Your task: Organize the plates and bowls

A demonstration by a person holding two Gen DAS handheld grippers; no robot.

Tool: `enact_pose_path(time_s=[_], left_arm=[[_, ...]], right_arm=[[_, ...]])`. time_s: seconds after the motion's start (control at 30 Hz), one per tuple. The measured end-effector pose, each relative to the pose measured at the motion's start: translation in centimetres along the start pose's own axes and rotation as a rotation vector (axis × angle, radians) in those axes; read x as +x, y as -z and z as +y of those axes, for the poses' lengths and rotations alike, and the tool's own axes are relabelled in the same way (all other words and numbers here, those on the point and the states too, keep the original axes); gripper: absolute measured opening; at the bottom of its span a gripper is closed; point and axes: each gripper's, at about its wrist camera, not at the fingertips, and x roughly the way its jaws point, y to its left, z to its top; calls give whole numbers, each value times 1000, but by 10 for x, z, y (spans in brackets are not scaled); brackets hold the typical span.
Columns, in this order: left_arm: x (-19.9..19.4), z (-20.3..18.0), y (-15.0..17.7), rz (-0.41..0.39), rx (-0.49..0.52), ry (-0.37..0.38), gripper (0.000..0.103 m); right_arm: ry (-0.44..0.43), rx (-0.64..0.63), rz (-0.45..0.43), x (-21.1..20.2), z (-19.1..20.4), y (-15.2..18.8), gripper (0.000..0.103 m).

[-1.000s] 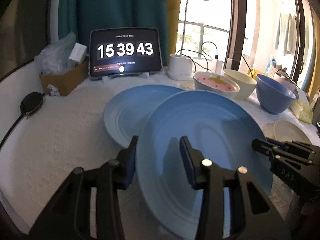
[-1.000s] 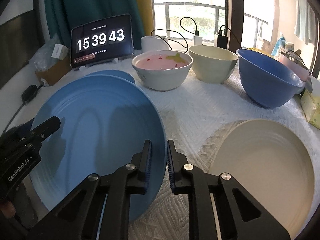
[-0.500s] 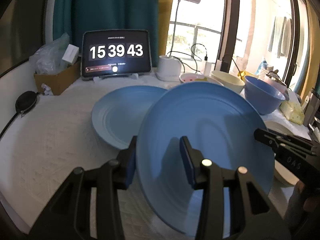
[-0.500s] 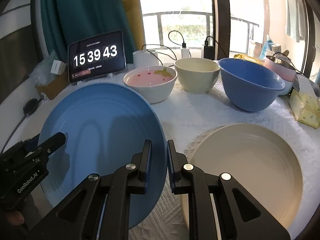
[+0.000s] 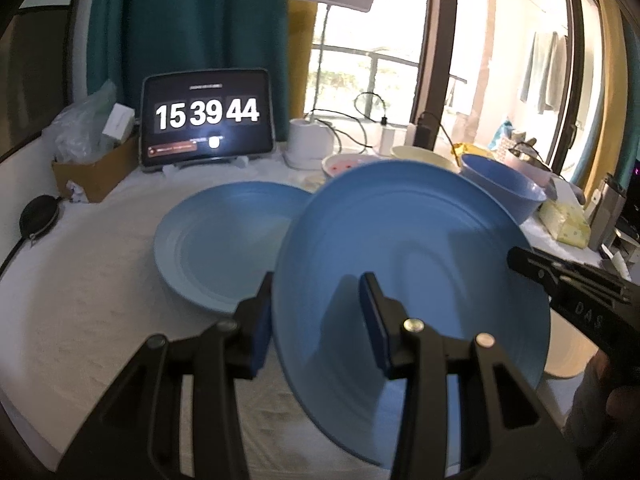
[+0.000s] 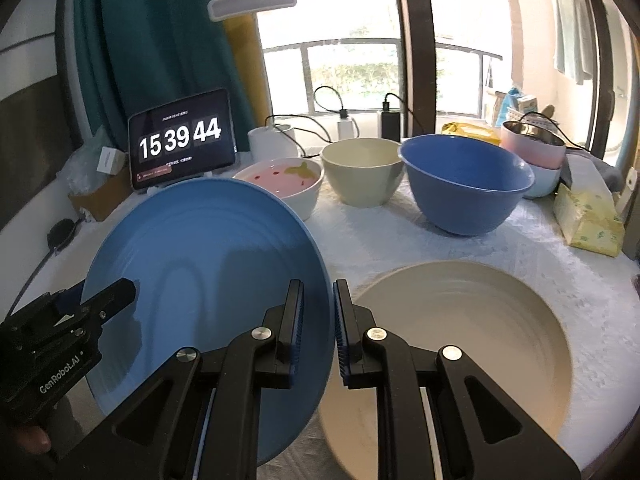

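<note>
A blue plate (image 5: pixel 420 240) is held in the air, tilted, between both grippers. My left gripper (image 5: pixel 316 312) has its jaws around the plate's left rim with a wide gap, so I cannot tell if it grips. My right gripper (image 6: pixel 318 320) is shut on the right rim of the blue plate (image 6: pixel 208 272). A pale blue plate (image 5: pixel 224 244) lies on the table behind and to the left. A cream plate (image 6: pixel 460 344) lies on the table under the right gripper's right side.
At the back stand a pink-lined bowl (image 6: pixel 284 184), a cream bowl (image 6: pixel 362 168), a blue bowl (image 6: pixel 464 184) and stacked pink and pale bowls (image 6: pixel 536 156). A clock tablet (image 6: pixel 180 140), lamp base (image 5: pixel 310 142), cardboard box (image 5: pixel 94 168) and tissue pack (image 6: pixel 588 216) ring the table.
The blue plate has risen off the table with both grippers and tilted more upright. The bowls and the two other plates have not moved.
</note>
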Motion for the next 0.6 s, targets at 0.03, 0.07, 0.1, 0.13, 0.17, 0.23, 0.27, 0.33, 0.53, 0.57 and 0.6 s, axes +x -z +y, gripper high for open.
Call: enact_pose_path(time_s=[0.03, 0.07, 0.1, 0.13, 0.17, 0.23, 0.27, 0.33, 0.53, 0.57, 0.6], left_arm=[[-1, -2, 0, 1, 2, 4, 42], [-1, -6, 0, 3, 6, 8, 42], [-1, -8, 0, 3, 10, 11, 42], [-1, -12, 0, 4, 15, 15, 42], [-1, -14, 0, 5, 19, 18, 42], [0, -20, 0, 8, 26, 25, 42], [0, -23, 0, 10, 32, 28, 42], [0, -29, 0, 13, 38, 33, 42], [2, -46, 0, 23, 61, 50, 42], [3, -48, 0, 25, 65, 53, 42], [3, -51, 0, 28, 69, 56, 42]], right_arm=[[3, 5, -4, -2, -3, 0, 16], [5, 9, -5, -3, -5, 0, 16], [8, 13, -7, -4, -8, 0, 16], [11, 19, -9, -6, -12, 1, 16], [13, 24, -10, -7, -15, 1, 16], [18, 34, -14, -9, -20, 2, 16], [21, 37, -15, -10, -22, 2, 16], [25, 48, -17, -12, -27, 2, 16], [40, 73, -21, -18, -43, 6, 16], [42, 76, -22, -19, -45, 7, 16], [44, 80, -23, -20, -48, 8, 16]])
